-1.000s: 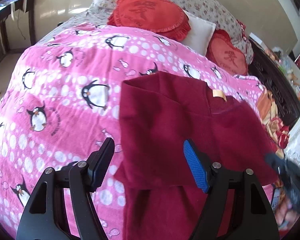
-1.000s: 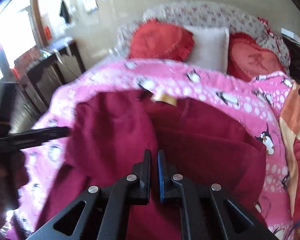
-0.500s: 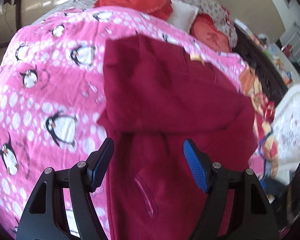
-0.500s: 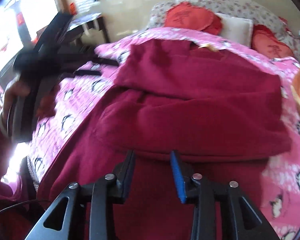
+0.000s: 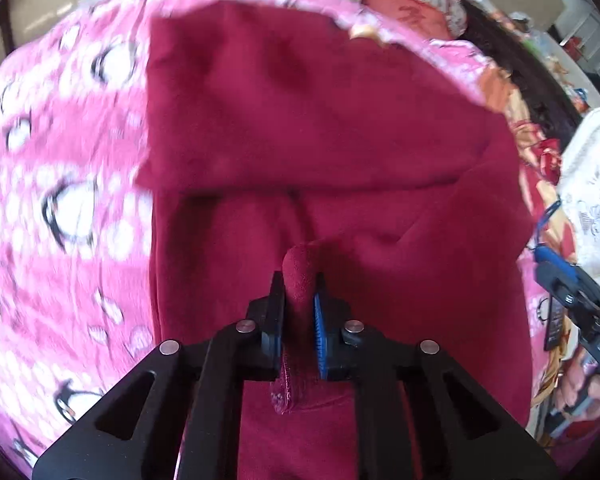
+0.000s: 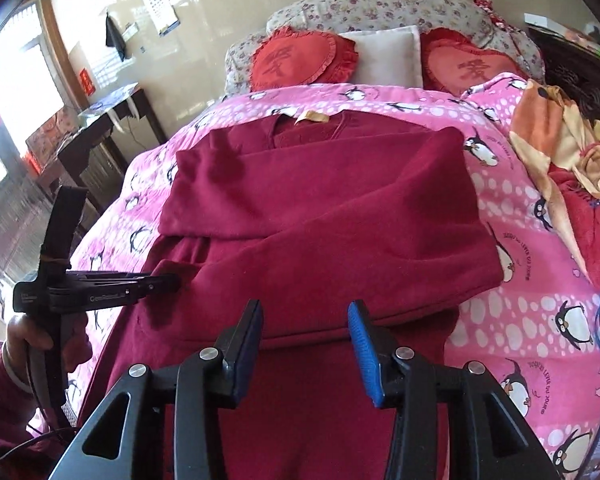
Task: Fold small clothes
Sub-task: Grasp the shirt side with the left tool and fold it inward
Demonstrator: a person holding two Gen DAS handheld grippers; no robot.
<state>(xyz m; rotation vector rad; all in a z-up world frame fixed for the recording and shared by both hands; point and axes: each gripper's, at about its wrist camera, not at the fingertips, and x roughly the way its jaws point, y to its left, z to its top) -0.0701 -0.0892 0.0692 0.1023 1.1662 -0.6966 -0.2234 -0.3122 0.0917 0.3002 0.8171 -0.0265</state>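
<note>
A dark red garment (image 6: 320, 216) lies spread on the pink penguin blanket (image 6: 540, 300), its sleeves folded across the body and a tan neck label (image 6: 312, 117) at the far end. My left gripper (image 5: 298, 280) is shut on a pinched fold of the red garment (image 5: 300, 276) near its lower left part; it also shows from the side in the right wrist view (image 6: 156, 282). My right gripper (image 6: 305, 312) is open and empty, just above the garment below the folded sleeve edge. It shows at the right edge of the left wrist view (image 5: 556, 276).
Two red heart cushions (image 6: 300, 60) and a white pillow (image 6: 388, 56) lie at the head of the bed. A crumpled orange and red blanket (image 6: 564, 152) lies on the right. A dark desk (image 6: 100, 120) stands left of the bed.
My left gripper moved down toward the garment's lower part and shut on a fold of it. My right gripper opened wider and pulled back toward the near edge.
</note>
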